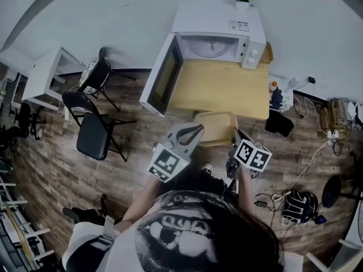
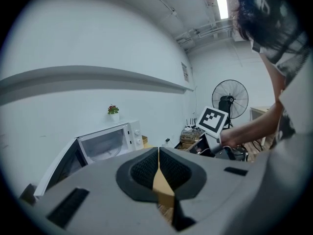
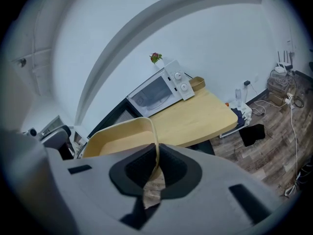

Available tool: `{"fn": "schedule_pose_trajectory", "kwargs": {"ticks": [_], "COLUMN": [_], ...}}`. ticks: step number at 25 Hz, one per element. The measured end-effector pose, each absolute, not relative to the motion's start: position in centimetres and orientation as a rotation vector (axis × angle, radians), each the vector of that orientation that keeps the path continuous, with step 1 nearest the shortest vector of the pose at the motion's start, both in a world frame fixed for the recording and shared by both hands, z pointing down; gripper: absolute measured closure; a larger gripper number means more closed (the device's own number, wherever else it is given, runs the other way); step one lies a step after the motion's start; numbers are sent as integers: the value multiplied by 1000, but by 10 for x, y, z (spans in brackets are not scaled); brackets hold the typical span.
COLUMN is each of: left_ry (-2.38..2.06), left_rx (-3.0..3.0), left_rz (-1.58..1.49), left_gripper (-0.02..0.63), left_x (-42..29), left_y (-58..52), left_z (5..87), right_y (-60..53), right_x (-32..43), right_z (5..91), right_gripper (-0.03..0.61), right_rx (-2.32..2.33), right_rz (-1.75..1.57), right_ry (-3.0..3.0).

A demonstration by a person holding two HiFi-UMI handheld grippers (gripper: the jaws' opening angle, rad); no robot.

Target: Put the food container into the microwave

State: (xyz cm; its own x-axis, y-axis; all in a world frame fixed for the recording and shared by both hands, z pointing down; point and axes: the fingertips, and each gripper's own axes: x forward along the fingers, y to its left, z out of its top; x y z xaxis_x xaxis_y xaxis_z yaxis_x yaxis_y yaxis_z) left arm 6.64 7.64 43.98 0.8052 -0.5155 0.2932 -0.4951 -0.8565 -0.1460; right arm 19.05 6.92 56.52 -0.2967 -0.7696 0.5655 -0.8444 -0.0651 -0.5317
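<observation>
Tan food container (image 1: pixel 215 127) is pinched on both rims by left gripper (image 1: pixel 194 131) and right gripper (image 1: pixel 236 134) jaws, to hold it level.

Tan food container (image 1: pixel 216 127) held aloft before the open white microwave (image 1: pixel 218 38)

The food container (image 3: pixel 117 136) is of a thin, smooth, pale tan material, matt; whether it is plastic or pressed fibre I cannot tell. The left gripper (image 2: pixel 158 173) and the right gripper (image 3: pixel 155 173) have bodies of grey matt plastic. Their pads (image 2: pixel 142 173) are black and finely ribbed, like rubber. The table (image 1: pixel 221 86) has a smooth top of light wood. The microwave (image 1: pixel 210 20) has a white, slightly glossy case and a dark glass door. The floor (image 1: pixel 51 163) shows wood planks with a rough-looking grain. The folding chair (image 1: pixel 93 137) has a black seat with a faint sheen.
</observation>
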Motion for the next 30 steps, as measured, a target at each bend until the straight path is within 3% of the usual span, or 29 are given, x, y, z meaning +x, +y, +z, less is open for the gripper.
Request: {"fn": "schedule_pose_trajectory", "kwargs": {"ticks": [30], "left_ry": [540], "left_rx": [-3003], "left_rz": [-417], "left_gripper": [606], "left_x": [87], "left_y": [-132], "left_z": [445], "right_y": [-203], "right_x": [238], "right_z": [600], "right_gripper": [552], "right_rx": [2176], "right_rz": [1444], "right_ry": [-1786]}}
